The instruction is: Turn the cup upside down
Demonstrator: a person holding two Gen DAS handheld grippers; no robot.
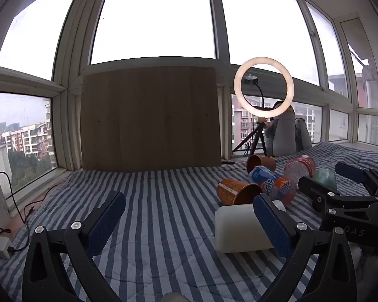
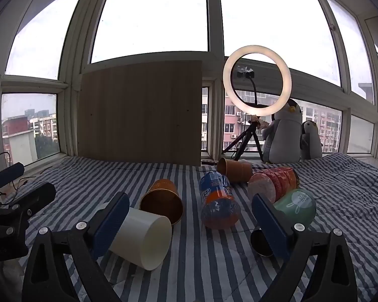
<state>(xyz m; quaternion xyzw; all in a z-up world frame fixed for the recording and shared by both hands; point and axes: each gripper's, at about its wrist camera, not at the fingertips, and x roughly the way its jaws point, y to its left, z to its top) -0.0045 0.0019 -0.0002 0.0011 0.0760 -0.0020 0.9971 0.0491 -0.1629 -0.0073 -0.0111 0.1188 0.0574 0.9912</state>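
Several cups lie on their sides on a blue-and-white striped quilt point(image 2: 204, 271). A white cup point(image 2: 143, 239) lies nearest, mouth toward me; it also shows in the left wrist view point(image 1: 237, 229). Behind it lie an orange cup point(image 2: 163, 201), a blue-orange printed cup point(image 2: 218, 201), a red-patterned cup point(image 2: 272, 183), a green cup point(image 2: 297, 206), a dark cup point(image 2: 260, 244) and a far orange cup point(image 2: 235, 170). My right gripper point(image 2: 191, 221) is open above the quilt, its left finger beside the white cup. My left gripper point(image 1: 189, 224) is open, its right finger over the white cup.
A wooden board point(image 2: 141, 113) leans against the window at the back. A ring light on a tripod point(image 2: 257, 85) and two plush penguins point(image 2: 287, 133) stand at the back right. A power strip and cables point(image 1: 0, 244) lie at the left edge.
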